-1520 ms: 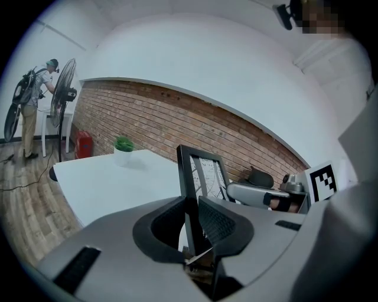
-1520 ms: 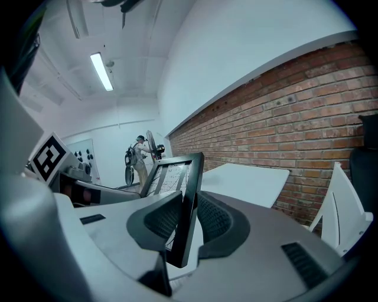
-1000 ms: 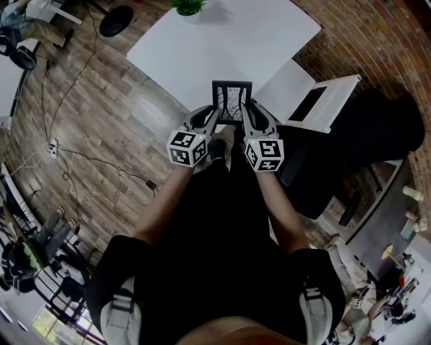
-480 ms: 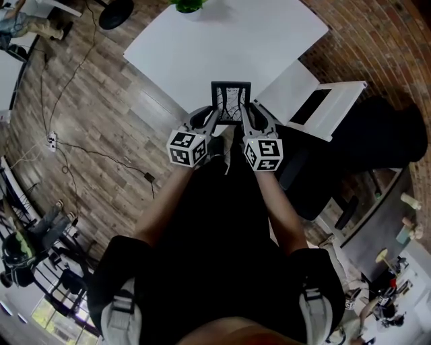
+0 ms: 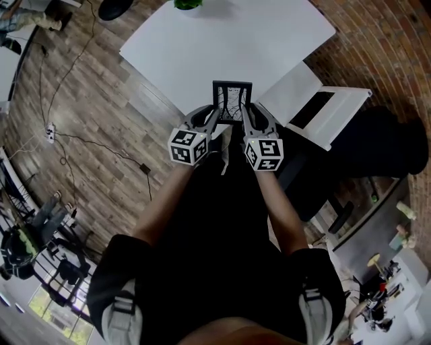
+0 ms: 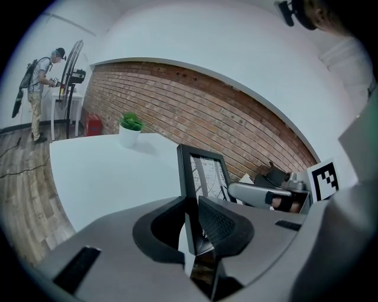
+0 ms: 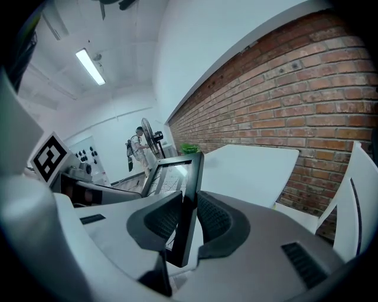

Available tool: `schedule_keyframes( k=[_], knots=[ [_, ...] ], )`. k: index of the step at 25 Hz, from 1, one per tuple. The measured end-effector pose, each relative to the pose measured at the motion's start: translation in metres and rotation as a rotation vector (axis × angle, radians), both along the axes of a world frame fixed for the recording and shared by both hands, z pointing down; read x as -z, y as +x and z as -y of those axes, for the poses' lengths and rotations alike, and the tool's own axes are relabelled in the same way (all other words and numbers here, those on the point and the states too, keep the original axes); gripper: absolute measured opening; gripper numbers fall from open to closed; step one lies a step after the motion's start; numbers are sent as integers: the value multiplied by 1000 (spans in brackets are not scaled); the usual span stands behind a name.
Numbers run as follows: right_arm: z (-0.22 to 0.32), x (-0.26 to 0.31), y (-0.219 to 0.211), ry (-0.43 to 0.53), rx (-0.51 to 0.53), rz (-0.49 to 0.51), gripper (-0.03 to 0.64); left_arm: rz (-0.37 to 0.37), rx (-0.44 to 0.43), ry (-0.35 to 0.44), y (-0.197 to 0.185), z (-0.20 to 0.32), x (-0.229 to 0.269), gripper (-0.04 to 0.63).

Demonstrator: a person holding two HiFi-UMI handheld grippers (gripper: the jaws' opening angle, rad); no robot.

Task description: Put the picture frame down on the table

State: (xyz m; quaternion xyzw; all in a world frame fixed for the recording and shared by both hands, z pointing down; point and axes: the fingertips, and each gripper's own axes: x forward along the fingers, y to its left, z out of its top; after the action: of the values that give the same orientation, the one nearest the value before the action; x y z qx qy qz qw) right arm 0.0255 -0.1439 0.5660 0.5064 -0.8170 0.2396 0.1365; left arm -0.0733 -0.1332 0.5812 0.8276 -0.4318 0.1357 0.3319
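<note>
Frame (image 5: pixel 232 102) hangs over the edge of the table (image 5: pixel 222 40), left gripper (image 5: pixel 214 114) and right gripper (image 5: pixel 248 114) each pinching one long side.

Picture frame (image 5: pixel 232 102) upright at near corner of table (image 5: pixel 222 47), clamped on left edge by left gripper (image 5: pixel 214 116), on right edge by right gripper (image 5: pixel 245 116). Plant (image 5: pixel 188 5) on table's far edge. Chair (image 5: pixel 306 101) just right of frame
</note>
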Motion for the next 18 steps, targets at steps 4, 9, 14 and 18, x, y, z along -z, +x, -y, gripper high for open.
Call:
schedule_keyframes(
  k=[4,9,14,18],
  knots=[
    [8,-12,4,-27,16,-2,78,4,6,-23,4,8,-10,84],
    [16,-29,7,-59,31,6,80,16,12,-52,7,16,-26,84],
    [27,-47,5,-93,62,5,78,27,30,-84,5,23,-43,84],
    [37,-59,0,-106,90,1,78,39,39,-106,1,30,-54,84]
  ],
)
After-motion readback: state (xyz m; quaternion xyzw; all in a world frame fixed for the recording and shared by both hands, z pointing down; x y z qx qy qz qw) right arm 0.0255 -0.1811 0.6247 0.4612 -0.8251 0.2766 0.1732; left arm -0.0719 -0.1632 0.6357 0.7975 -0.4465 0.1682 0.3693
